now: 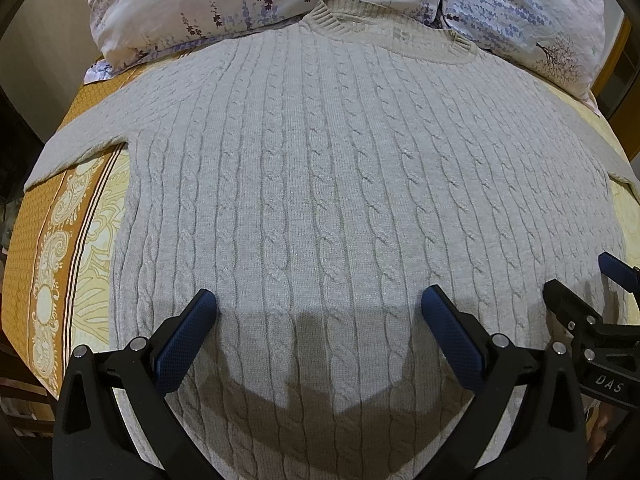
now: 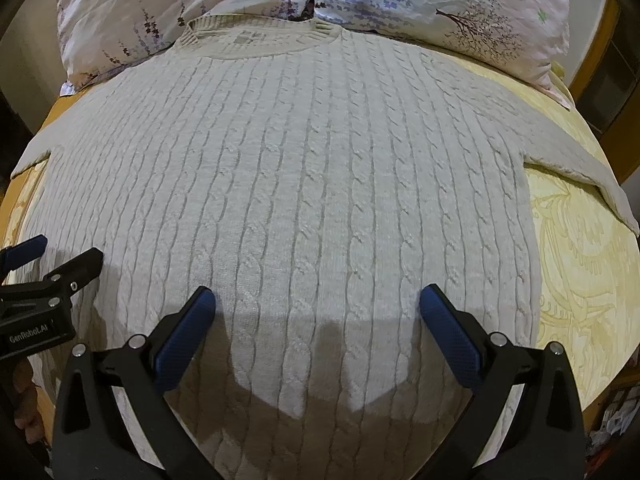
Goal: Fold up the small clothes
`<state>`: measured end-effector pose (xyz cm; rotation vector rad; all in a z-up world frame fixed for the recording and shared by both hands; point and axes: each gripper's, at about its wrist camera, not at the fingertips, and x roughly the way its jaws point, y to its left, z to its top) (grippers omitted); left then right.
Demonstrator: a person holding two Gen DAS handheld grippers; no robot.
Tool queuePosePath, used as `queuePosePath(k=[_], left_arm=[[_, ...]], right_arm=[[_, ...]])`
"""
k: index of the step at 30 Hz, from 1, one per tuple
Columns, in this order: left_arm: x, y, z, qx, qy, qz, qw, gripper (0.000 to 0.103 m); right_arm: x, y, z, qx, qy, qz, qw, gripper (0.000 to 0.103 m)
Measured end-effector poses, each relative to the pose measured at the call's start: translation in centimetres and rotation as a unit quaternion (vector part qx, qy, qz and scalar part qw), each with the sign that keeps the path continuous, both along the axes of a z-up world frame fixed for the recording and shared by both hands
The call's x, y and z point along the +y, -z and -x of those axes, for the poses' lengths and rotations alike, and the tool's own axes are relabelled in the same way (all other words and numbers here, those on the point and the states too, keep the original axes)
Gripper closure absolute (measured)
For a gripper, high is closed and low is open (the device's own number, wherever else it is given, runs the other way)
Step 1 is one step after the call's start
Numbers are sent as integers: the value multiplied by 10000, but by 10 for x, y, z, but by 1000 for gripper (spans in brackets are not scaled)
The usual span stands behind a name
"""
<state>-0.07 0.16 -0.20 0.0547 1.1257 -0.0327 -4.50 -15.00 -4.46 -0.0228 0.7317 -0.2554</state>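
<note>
- Yellow and orange patterned bedding [image 1: 60, 280] is seen covering the bed on which everything lies, with a paler yellow stretch [image 2: 580, 280] showing on the right side.
- Two floral pillows [image 1: 180, 4] are propped at the far end of the bed, side by side and touching.
- A cream cable-knit sweater [image 1: 320, 160] is spread flat, front up, over the middle of the bedding, its ribbed collar [image 1: 384, 28] resting against the pillows.
- Its left sleeve [image 1: 72, 144] is stretched outward over the orange border; its right sleeve [image 2: 580, 168] is laid out over the pale yellow cloth.
- The left gripper [image 1: 318, 304] is held above the lower part of the sweater, its blue-padded jaws spread wide apart with nothing between them but the knit below.
- The right gripper [image 2: 316, 302] is likewise held over the lower part of the garment, jaws parted wide and grasping nothing.
- Each gripper is caught at the edge of the other's view, so the two are seen to be side by side.
- Shadows of both tools are cast on the knit near the hem.
- Whether the fingertips [image 2: 204, 300] touch the fabric cannot be told.
</note>
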Motion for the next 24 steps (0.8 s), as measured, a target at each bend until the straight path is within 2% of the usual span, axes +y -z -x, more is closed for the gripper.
queuePosePath(k=[9,12,13,16,19,21,24], left_arm=[[-2,0,-5,-22,-20,2,10000,1],[-2,0,-6,-94,-4,12,10000,1],[-2,0,-7,-96,-2,12,10000,1],[-2,-1,-12,-88,-23,11,10000,1],[-4,-3,-17,-93,-13,-47,9999,1],[-5,-3,-21,-129,5,-65,9999,1],[-2,-4,-27,-169,-43,84,9998,1]], right_arm=[[-8,-4,3,-190,-437,16,9989,2],[-34,-14,2,-402,-409,-574,9967,2],[-51,-21,2,-565,-319,-937,9935,4],[-108,-38,5,-972,226,-1660,9811,11],[-186,-51,15,-1471,994,-2477,9524,20],[-234,-54,26,-1798,1461,-3048,9238,23],[-313,-51,52,-2370,2227,-3904,8613,24]])
